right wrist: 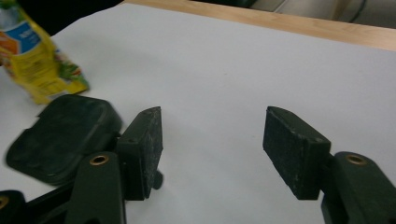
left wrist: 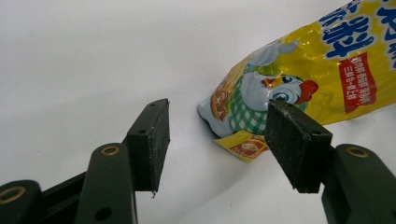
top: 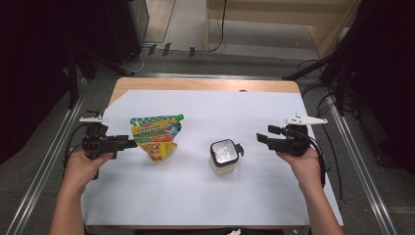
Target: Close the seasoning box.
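Your left claw [left wrist: 217,144] is spread at the yellow pouch [top: 156,136] on the bench [top: 195,196]; close squarely on its corner. Right claw [top: 263,139] gapes empty beside the jar [top: 224,156].

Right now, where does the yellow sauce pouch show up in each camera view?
High view: yellow pouch lies left of centre on the white sheet, beside the left gripper.
Left gripper view: pouch at upper right, ahead of the open jaws.
Right gripper view: pouch at the upper left edge.
Shared landmark: the white sheet.
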A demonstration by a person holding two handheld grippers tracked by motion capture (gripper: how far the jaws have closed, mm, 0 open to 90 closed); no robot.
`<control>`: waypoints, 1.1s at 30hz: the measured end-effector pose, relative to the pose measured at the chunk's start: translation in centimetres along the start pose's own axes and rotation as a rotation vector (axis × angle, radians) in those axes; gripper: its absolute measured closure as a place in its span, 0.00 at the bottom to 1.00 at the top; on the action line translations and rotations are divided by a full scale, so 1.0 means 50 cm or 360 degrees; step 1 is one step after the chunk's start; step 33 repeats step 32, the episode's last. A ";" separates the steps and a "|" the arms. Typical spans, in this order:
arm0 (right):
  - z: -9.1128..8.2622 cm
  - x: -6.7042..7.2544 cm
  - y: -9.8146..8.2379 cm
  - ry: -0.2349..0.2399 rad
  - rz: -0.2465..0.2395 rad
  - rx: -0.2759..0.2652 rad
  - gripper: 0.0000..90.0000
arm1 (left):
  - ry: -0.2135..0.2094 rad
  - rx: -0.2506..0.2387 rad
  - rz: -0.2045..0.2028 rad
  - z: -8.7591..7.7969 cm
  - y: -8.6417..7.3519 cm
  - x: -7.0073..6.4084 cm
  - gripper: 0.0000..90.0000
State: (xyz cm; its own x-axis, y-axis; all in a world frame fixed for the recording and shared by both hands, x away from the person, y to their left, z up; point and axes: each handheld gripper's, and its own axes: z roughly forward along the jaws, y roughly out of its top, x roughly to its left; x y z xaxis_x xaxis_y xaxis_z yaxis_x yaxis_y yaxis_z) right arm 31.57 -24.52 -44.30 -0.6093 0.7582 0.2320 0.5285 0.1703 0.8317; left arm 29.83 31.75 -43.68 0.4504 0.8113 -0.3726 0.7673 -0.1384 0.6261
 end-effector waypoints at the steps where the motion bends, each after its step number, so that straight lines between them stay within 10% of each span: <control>1: 0.001 -0.006 -0.004 -0.0010 -0.0015 0.0001 0.39 | 0.0000 -0.0003 -0.0001 0.000 0.000 0.000 0.46; 13: 0.013 -0.058 -0.050 -0.0112 0.0052 0.0067 0.35 | 0.0010 -0.0002 -0.0002 0.003 -0.001 0.002 0.46; 33: 0.036 -0.053 -0.063 -0.0127 -0.0022 0.0128 0.32 | 0.0036 0.0017 -0.0008 0.013 -0.003 0.010 0.44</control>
